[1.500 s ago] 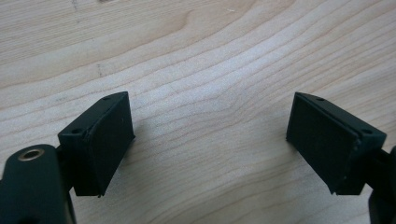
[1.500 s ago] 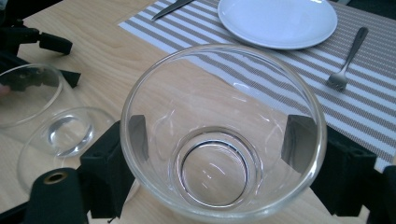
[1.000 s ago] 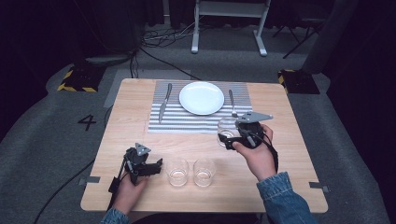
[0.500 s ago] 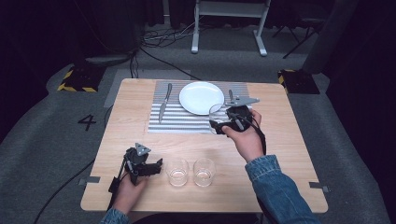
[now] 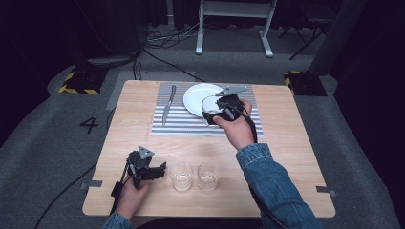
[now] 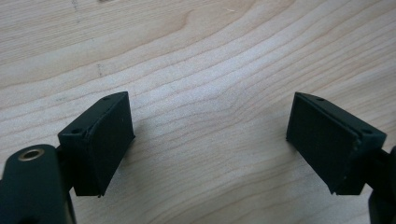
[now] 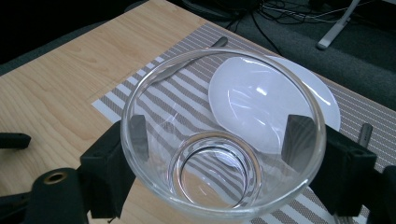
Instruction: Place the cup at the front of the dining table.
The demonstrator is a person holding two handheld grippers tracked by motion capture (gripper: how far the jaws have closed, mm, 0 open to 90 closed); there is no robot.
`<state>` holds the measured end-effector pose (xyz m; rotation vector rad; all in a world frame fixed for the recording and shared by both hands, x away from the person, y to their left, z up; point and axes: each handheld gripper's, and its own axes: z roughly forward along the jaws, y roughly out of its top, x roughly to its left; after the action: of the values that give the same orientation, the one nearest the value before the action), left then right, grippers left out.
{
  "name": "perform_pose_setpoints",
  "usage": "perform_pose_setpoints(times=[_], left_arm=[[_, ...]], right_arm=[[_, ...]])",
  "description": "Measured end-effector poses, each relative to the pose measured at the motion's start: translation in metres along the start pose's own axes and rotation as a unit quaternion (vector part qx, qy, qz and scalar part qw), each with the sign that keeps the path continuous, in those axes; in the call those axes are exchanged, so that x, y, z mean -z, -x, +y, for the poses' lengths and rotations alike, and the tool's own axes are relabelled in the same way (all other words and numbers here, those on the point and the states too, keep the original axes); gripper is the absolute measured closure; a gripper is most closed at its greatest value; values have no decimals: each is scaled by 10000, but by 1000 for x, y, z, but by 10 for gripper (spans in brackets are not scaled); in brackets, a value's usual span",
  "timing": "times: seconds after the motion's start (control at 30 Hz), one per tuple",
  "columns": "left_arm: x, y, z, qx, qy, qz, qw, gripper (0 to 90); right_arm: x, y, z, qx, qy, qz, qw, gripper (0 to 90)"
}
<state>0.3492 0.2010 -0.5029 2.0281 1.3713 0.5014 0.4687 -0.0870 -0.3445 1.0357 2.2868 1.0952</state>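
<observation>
While clamped, glass bowl [image 7: 223,140] sits between right gripper [image 7: 219,158] jaws.

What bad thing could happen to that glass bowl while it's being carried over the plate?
The right gripper pinches the smooth glass bowl only by its sides, so it might slip out and crack against the white plate underneath. Lowered carelessly, the bowl could also land off-centre on the plate and tip. The knife lies close by on the striped placemat and might get bumped.
</observation>
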Motion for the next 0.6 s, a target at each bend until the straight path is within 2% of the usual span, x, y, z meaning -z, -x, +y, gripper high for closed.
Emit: perform_pose_setpoints(times=[0.13, 0.17, 0.2, 0.27, 0.4, 0.47, 0.57, 0.6], left_arm=[[0, 0, 0, 8, -1, -3, 10000, 150], [0, 0, 0, 3, -2, 2, 10000, 150], [0, 0, 0, 9, 1, 0, 10000, 150], [0, 0, 0, 10, 2, 1, 10000, 150], [0, 0, 0, -10, -2, 5, 10000, 150], [0, 0, 0, 2, 19, 14, 10000, 150], [0, 0, 0, -5, 13, 15, 10000, 150], [0, 0, 0, -4, 14, 14, 10000, 150]], right_arm=[[-9, 1, 6, -6, 2, -4, 10000, 199], [-12, -1, 8, -191, 40, 22, 9998, 199], [-14, 2, 8, -36, -3, -10, 10000, 199], [-20, 0, 12, -205, 18, 1, 9998, 199], [-30, -2, 19, -169, -73, -71, 9998, 199], [-38, -4, 25, -71, -101, -82, 9999, 199], [-43, -6, 28, -85, -102, -82, 9999, 199], [-45, -6, 29, 58, -141, -107, 9998, 199]])
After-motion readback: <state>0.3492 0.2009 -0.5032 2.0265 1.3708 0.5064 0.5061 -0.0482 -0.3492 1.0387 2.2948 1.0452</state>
